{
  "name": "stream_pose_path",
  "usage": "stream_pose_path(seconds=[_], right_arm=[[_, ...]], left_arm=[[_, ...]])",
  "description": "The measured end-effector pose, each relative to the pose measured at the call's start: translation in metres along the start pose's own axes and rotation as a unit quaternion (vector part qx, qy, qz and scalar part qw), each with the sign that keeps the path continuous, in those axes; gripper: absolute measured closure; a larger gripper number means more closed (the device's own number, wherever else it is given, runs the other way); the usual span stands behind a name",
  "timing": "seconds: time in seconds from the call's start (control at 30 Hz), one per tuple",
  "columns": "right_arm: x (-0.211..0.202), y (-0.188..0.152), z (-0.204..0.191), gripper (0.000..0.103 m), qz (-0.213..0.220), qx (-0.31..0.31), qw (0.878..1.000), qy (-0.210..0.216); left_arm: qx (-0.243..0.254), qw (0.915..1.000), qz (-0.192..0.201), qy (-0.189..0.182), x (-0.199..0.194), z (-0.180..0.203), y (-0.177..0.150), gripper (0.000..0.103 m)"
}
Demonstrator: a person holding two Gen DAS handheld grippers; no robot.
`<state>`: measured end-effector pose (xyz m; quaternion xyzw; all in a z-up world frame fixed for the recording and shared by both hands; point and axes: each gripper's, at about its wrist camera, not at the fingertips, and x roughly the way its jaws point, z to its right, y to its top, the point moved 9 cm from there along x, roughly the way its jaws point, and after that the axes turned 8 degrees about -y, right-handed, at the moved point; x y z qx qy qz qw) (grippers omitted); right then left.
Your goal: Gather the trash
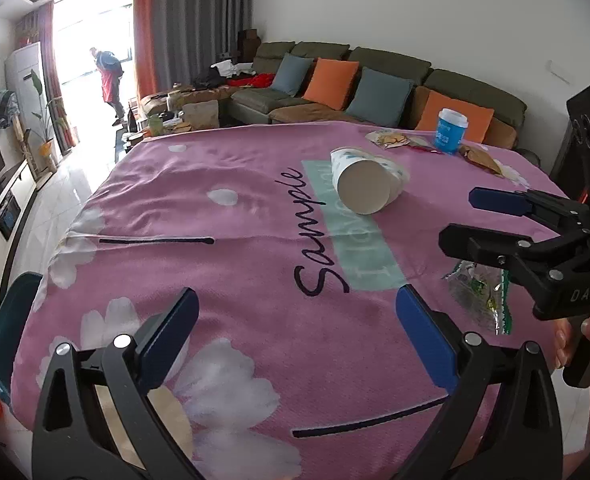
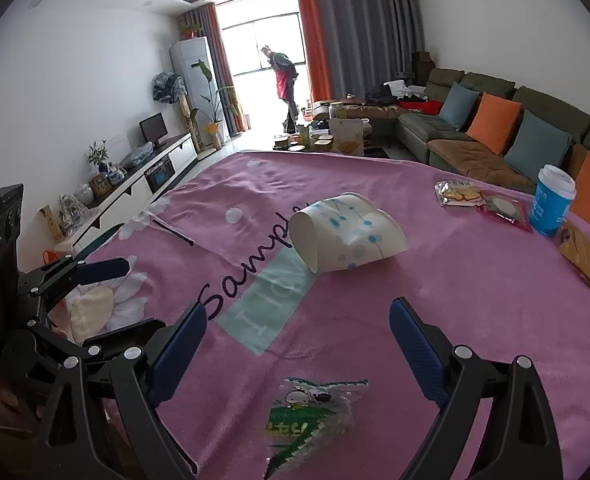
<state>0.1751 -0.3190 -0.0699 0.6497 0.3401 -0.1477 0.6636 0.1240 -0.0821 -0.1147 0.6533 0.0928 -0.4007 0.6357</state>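
A white paper cup with blue dots lies on its side mid-table on the pink cloth; it also shows in the right wrist view. An empty green and clear snack wrapper lies flat just below my right gripper, which is open and empty above it. The wrapper also shows in the left wrist view under the right gripper. My left gripper is open and empty over the cloth near the front edge; it shows in the right wrist view at left.
At the far right of the table stand a blue lidded cup, a biscuit packet, a red-edged packet and a brown snack bag. A teal chair stands at the table's left edge. A sofa is behind.
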Motion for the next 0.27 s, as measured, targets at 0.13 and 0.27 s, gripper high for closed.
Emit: stream_pose_path(seconds=[0.13, 0.27], right_arm=[[0.0006, -0.0035, 0.0054, 0.013, 0.000, 0.010, 1.000, -0.005], [0.0007, -0.0060, 0.0094, 0.012, 0.002, 0.019, 1.000, -0.010]], left_arm=[[-0.006, 1.0000, -0.005, -0.003, 0.0010, -0.0003, -0.0037, 0.006], [-0.009, 0.9999, -0.007, 0.003, 0.0030, -0.0026, -0.0074, 0.006]])
